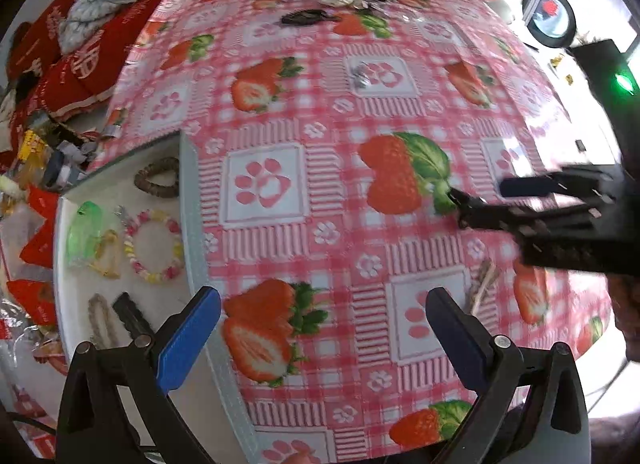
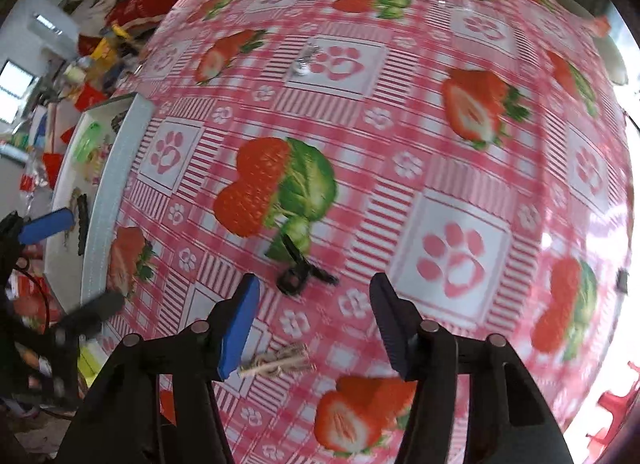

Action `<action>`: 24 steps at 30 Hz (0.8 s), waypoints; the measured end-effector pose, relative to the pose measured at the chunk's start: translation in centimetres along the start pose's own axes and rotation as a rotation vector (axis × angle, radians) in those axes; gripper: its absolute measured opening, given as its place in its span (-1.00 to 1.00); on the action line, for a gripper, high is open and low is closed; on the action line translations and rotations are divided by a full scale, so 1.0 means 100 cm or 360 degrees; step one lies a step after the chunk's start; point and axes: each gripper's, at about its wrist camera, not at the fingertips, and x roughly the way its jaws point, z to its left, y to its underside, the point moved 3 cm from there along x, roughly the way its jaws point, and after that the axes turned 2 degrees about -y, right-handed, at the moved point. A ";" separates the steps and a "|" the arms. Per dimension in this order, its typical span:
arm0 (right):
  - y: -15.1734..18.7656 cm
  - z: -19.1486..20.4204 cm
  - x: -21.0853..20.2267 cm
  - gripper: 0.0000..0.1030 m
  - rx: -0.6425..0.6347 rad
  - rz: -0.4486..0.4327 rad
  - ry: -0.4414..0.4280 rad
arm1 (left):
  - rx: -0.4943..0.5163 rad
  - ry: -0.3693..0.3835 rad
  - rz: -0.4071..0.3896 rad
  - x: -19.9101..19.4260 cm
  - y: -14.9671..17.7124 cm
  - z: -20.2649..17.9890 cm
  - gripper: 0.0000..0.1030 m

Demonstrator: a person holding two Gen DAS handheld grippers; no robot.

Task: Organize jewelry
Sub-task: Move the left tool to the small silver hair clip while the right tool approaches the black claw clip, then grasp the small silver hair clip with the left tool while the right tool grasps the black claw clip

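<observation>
Strawberry tablecloth (image 2: 460, 152), black clip (image 2: 298, 268) pointing away, both tongs (image 2: 314, 328) empty, parted

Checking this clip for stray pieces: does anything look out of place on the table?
Yes. The white tray holds bracelets and clips, but several pieces lie loose on the strawberry-print tablecloth: a small black claw clip, a beige rope-wrapped hair clip near the right claw, and a small silver piece farther off.
</observation>
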 end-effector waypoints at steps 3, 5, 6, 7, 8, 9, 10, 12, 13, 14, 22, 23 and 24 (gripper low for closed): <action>-0.002 0.004 0.009 -0.07 -0.0063 0.0029 0.0008 | 0.0036 0.0017 0.0003 0.002 0.006 -0.010 1.00; -0.003 0.006 0.015 -0.22 -0.0105 0.0047 0.0022 | 0.0078 0.0059 0.0006 0.004 0.010 -0.018 1.00; -0.003 0.007 0.016 -0.22 -0.0125 0.0052 0.0031 | 0.0100 0.0078 0.0003 0.004 0.011 -0.023 1.00; -0.003 0.008 0.017 -0.22 -0.0140 0.0048 0.0032 | 0.0122 0.0092 -0.0002 0.004 0.013 -0.027 1.00; -0.003 0.009 0.017 -0.22 -0.0160 0.0045 0.0038 | 0.0151 0.0105 -0.0007 0.005 0.014 -0.033 0.94; -0.003 0.009 0.017 -0.23 -0.0181 0.0042 0.0051 | 0.0179 0.0108 -0.0001 0.006 0.015 -0.038 0.88; -0.004 0.010 0.017 -0.23 -0.0195 0.0040 0.0061 | 0.0209 0.0116 0.0005 0.008 0.016 -0.045 0.88; -0.004 0.008 0.017 -0.23 -0.0197 0.0039 0.0065 | 0.0257 0.0133 0.0007 0.011 0.017 -0.056 0.87; -0.005 0.006 0.017 -0.23 -0.0185 0.0039 0.0061 | 0.0285 0.0148 0.0007 0.013 0.018 -0.064 0.87; -0.006 0.005 0.017 -0.23 -0.0175 0.0039 0.0061 | 0.0311 0.0162 0.0005 0.014 0.018 -0.070 0.87; -0.007 -0.024 0.009 -0.23 -0.0034 0.0025 0.0013 | 0.0459 0.0207 0.0037 0.033 0.020 -0.106 0.44; -0.007 -0.026 0.008 -0.23 -0.0018 0.0025 0.0004 | 0.0472 0.0214 0.0047 0.035 0.019 -0.109 0.44; -0.008 -0.028 0.008 -0.23 -0.0007 0.0025 -0.0005 | 0.0479 0.0216 0.0049 0.037 0.018 -0.112 0.44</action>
